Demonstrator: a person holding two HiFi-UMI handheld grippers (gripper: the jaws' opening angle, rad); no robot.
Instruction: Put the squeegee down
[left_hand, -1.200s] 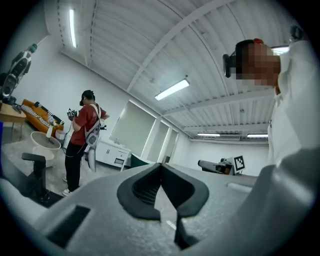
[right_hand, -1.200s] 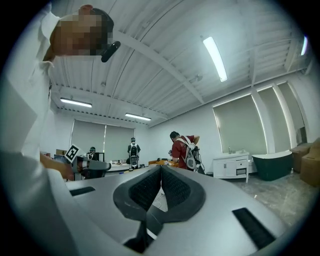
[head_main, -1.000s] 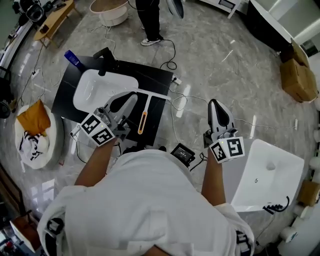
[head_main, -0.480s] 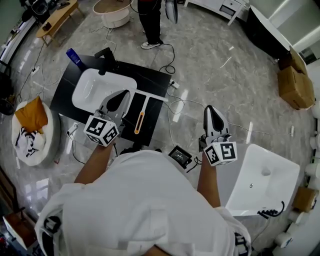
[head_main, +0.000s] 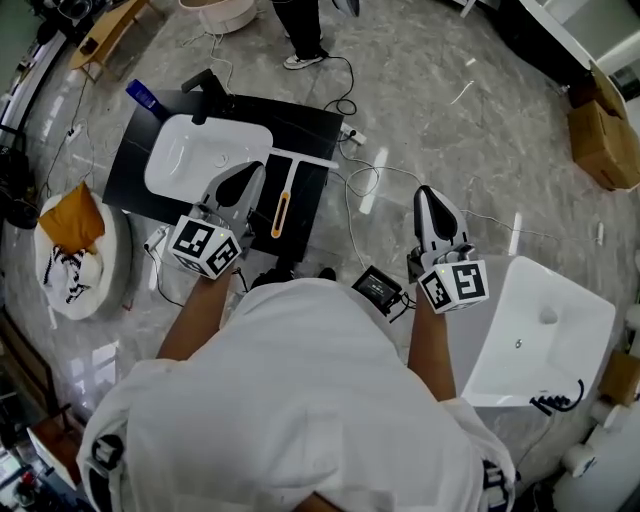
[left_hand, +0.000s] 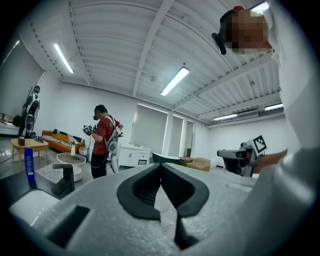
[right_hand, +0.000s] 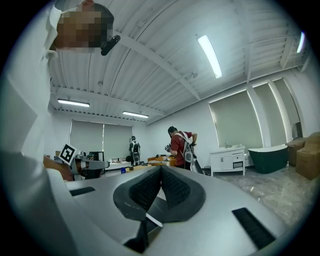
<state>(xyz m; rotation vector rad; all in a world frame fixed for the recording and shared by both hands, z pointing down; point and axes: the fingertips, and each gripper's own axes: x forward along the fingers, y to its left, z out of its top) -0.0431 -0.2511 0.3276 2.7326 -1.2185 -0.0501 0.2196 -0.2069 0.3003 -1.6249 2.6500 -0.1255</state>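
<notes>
Left gripper (head_main: 243, 180): jaws pressed together, tips meeting in the left gripper view (left_hand: 161, 165), nothing pinched. It is held over the black slab (head_main: 305, 135), between the basin (head_main: 200, 160) and the squeegee (head_main: 284, 212), touching neither as far as the head view shows

Right gripper (head_main: 428, 195): jaws also pressed together at the tips (right_hand: 161, 168), nothing between them. It is held over bare floor (head_main: 450, 110), well right of the slab and near a second basin (head_main: 540, 330)

Squeegee: lies flat on the slab, just right of the basin. Its white cross-head is toward the far edge and its orange-striped handle runs back toward the wearer. It is free of both grippers

Counts:
- grippers: 2, each with one marker cube
- squeegee: 1
- white basins: 2, one on the slab and one on the floor at right
- black faucet (head_main: 203, 90): 1, at the far end of the slab basin
- blue bottle (head_main: 142, 97): 1, upright at the far left corner of the slab
- cardboard box (head_main: 605, 140): 1 clearly seen, at the right edge
- other person (head_main: 303, 35): 1, standing beyond the slab, only legs in the head view. Both gripper views show a red top (left_hand: 102, 145) (right_hand: 181, 145)

Each gripper view shows the opposite gripper off to one side
</notes>
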